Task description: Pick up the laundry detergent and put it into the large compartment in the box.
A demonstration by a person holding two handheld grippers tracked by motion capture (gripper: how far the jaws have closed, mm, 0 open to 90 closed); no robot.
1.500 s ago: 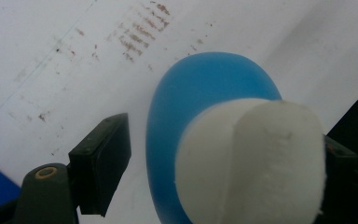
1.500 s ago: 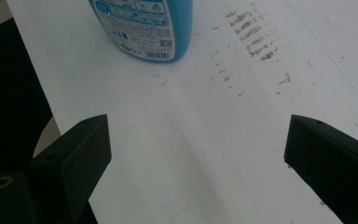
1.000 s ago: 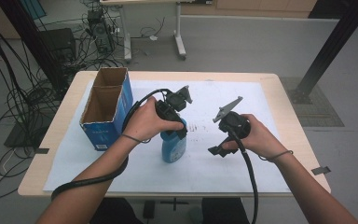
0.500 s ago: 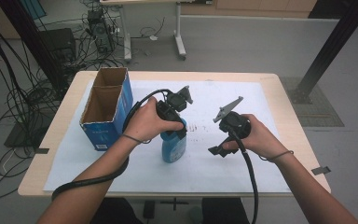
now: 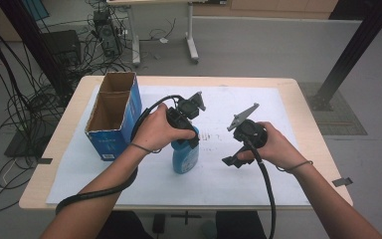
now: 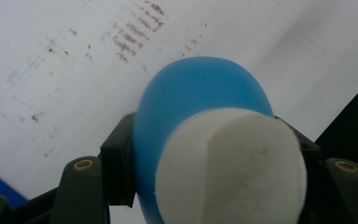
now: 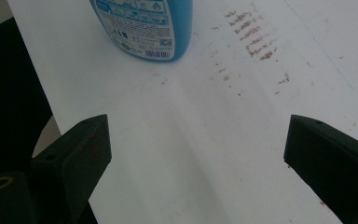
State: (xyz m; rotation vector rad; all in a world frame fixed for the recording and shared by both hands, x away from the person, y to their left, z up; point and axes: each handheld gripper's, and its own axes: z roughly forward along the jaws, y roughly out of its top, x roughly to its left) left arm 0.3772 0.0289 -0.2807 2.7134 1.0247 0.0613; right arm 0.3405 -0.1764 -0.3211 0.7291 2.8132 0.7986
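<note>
A blue bottle (image 5: 185,158) with a white cap stands upright on the white paper sheet (image 5: 238,174) at mid-table. My left gripper (image 5: 184,135) comes down over its top and is shut on it. In the left gripper view the black jaws press on both sides of the blue bottle (image 6: 191,88), just under the white cap (image 6: 228,168); my left gripper (image 6: 209,154) looks down along it. My right gripper (image 5: 233,160) hangs a little above the paper to the bottle's right, open. In the right gripper view my right gripper (image 7: 198,144) has wide jaws with bare paper between them, and the bottle's base (image 7: 144,28) stands beyond.
A blue cardboard box (image 5: 112,117) with its top open stands at the table's left. Brown smudges (image 5: 214,135) mark the paper between the grippers. The wooden table edge (image 5: 308,124) borders the sheet. Cables trail from both grippers toward the near edge.
</note>
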